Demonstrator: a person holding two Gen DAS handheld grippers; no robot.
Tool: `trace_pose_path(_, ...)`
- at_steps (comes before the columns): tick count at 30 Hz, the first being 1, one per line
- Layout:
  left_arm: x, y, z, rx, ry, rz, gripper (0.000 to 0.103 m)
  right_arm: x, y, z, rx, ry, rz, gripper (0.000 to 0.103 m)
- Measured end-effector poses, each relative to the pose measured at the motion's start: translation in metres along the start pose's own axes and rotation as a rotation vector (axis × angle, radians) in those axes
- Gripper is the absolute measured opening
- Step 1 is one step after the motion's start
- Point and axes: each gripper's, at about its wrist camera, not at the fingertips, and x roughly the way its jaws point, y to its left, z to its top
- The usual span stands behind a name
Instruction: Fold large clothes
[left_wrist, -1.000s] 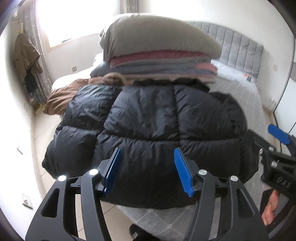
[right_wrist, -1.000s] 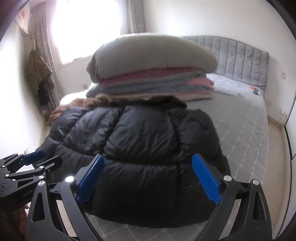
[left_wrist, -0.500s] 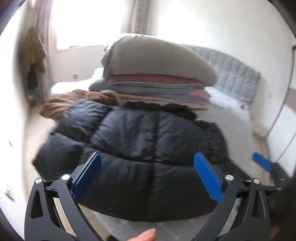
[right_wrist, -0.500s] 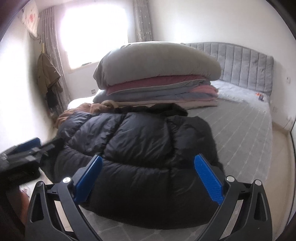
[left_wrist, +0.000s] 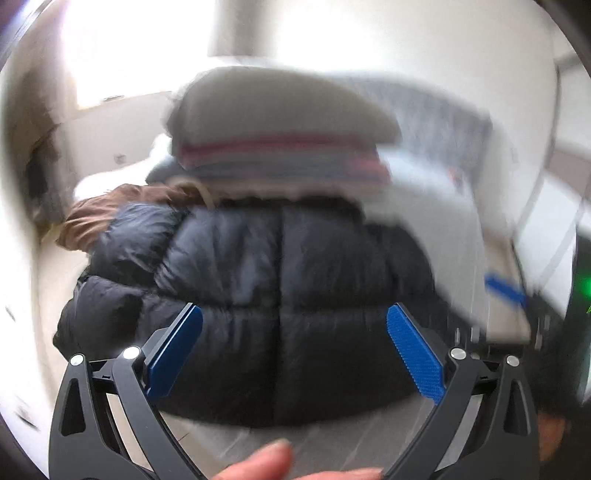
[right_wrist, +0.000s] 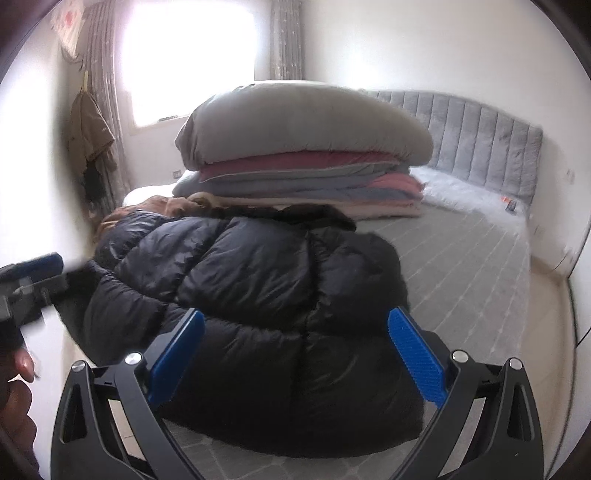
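A black puffer jacket (left_wrist: 288, 280) lies folded in a bulky heap at the near edge of the bed; it also shows in the right wrist view (right_wrist: 258, 295). My left gripper (left_wrist: 295, 343) is open and empty, held back from the jacket's near edge; this view is motion-blurred. My right gripper (right_wrist: 295, 347) is open and empty, also short of the jacket. The left gripper shows at the left edge of the right wrist view (right_wrist: 26, 277). The right gripper's blue pad (left_wrist: 506, 290) shows at the right of the left wrist view.
A stack of folded quilts with a grey pillow on top (right_wrist: 303, 147) sits behind the jacket. A brown garment (right_wrist: 162, 205) lies at the jacket's far left. The grey bed sheet (right_wrist: 461, 251) extends right toward the padded headboard (right_wrist: 480, 140). A coat hangs by the window (right_wrist: 88, 136).
The left gripper opened wide from a narrower gap and is moving, blurring its view. Both grippers pulled back slightly from the jacket. The jacket has not moved.
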Motion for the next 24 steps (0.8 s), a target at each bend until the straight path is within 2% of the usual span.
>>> trace_pose_path(1,0.003,0.0,0.0,0.004,0.024,-0.017,0.096,0.003,-0.002,-0.001,0.012,0.018,0.005,0.096)
trace_pose_path(3,0.0,0.0,-0.003,-0.007,-0.014,-0.016,0.096,0.007,-0.006,-0.004,0.026,0.036,0.012,0.096)
trace_pose_path(6,-0.01,-0.003,-0.007,0.015,-0.044,-0.177,0.096,0.01,-0.009,-0.006,0.033,0.044,0.012,0.096)
trace_pose_path(7,-0.013,-0.008,-0.008,0.041,-0.048,-0.166,0.096,0.01,-0.01,-0.006,0.038,0.048,0.014,0.096)
trace_pose_path(9,-0.014,-0.021,-0.01,0.103,-0.038,-0.053,0.096,0.013,-0.013,-0.006,0.048,0.055,0.021,0.096)
trace_pose_path(11,-0.011,-0.03,-0.012,0.147,-0.062,0.076,0.096,0.015,-0.015,-0.007,0.061,0.062,0.031,0.096)
trace_pose_path(13,-0.011,-0.033,-0.012,0.147,-0.1,0.149,0.096,0.016,-0.017,-0.008,0.066,0.066,0.042,0.096)
trace_pose_path(17,-0.014,-0.034,-0.009,0.151,-0.137,0.177,0.096,0.016,-0.021,-0.009,0.067,0.062,0.046,0.096)
trace_pose_path(20,-0.004,-0.035,-0.005,0.157,-0.066,0.128,0.096,0.012,-0.023,-0.009,0.064,0.039,0.039,0.096)
trace_pose_path(22,0.008,-0.039,-0.005,0.177,-0.003,0.161,0.096,0.008,-0.025,-0.009,0.06,0.019,0.034,0.096)
trace_pose_path(24,0.014,-0.043,-0.008,0.195,0.017,0.197,0.096,0.005,-0.027,-0.009,0.057,0.002,0.03,0.096)
